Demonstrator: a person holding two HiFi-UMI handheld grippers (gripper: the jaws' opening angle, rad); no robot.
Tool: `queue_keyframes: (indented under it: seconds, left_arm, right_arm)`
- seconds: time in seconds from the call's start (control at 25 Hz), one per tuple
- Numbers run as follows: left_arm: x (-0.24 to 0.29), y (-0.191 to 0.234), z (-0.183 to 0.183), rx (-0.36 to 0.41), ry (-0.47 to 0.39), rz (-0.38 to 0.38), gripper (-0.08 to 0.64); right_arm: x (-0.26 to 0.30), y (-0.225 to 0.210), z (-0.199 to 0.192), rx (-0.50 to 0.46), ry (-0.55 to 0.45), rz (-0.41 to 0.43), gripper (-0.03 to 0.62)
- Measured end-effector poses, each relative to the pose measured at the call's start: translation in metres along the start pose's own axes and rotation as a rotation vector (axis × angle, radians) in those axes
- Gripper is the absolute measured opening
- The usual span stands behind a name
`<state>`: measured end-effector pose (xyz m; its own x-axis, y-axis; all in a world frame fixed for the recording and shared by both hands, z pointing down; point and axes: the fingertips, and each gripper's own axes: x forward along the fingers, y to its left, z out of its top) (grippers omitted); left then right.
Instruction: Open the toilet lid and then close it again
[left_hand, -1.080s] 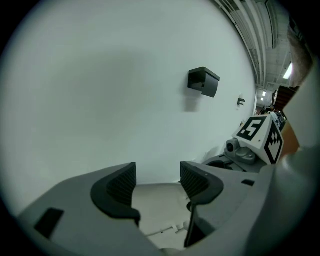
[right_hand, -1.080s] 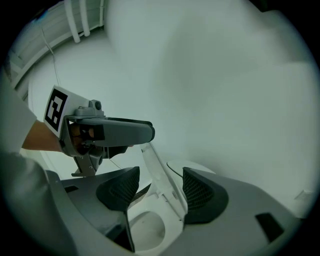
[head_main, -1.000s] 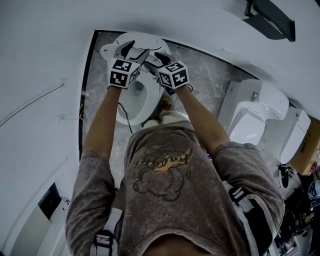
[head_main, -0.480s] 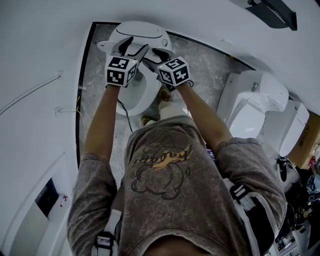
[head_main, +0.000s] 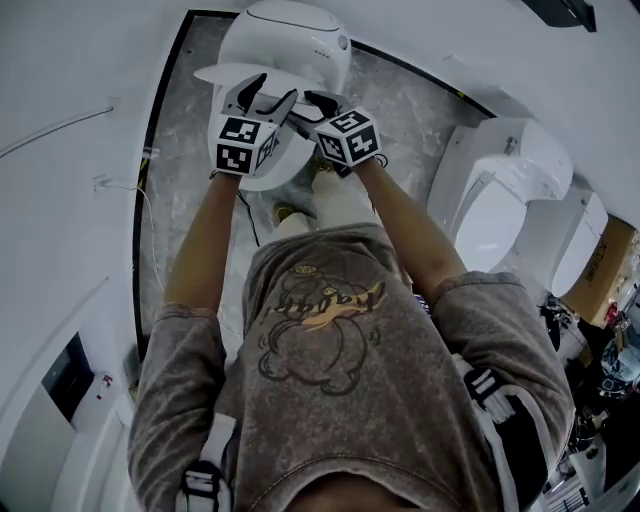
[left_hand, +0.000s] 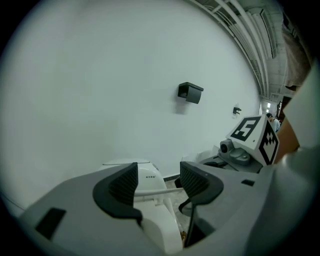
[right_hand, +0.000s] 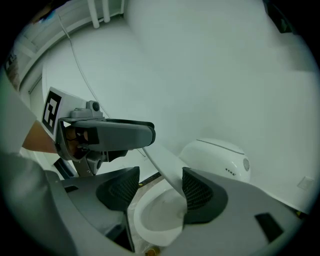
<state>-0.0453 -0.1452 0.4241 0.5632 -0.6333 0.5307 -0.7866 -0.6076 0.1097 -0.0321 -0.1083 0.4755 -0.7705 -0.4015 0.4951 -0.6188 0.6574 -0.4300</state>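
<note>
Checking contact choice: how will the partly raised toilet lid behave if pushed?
The lid looks thin and unbent, so probably stiff and light. Its glossy surface may slip along the fingers of the right gripper. Tilted partway, it would likely drop if released.

We tilt the toilet lid (head_main: 238, 74) higher off the bowl (head_main: 262, 172) than a second ago; our left gripper (head_main: 276, 90) and right gripper (head_main: 316, 100) rise with it.
</note>
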Motion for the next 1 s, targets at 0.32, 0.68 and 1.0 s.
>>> queue_keyframes:
  seconds: [0.32,0.68,1.0]
  left_arm:
    - [-0.054,-0.017,-0.083,-0.093,0.011,0.001,0.268]
    - [-0.077,-0.025,-0.149,-0.179,0.077,0.012,0.256]
    - [-0.081,-0.029,-0.236,-0.346,0.13,0.071,0.256]
  right_arm:
    - [0.01,0.057,-0.065,-0.013,0.051,-0.012,0.268]
    - [0.023,0.085,-0.116,0.008,0.14,0.016,0.268]
    - [0.041,0.102,-0.187,0.025,0.244,0.096,0.268]
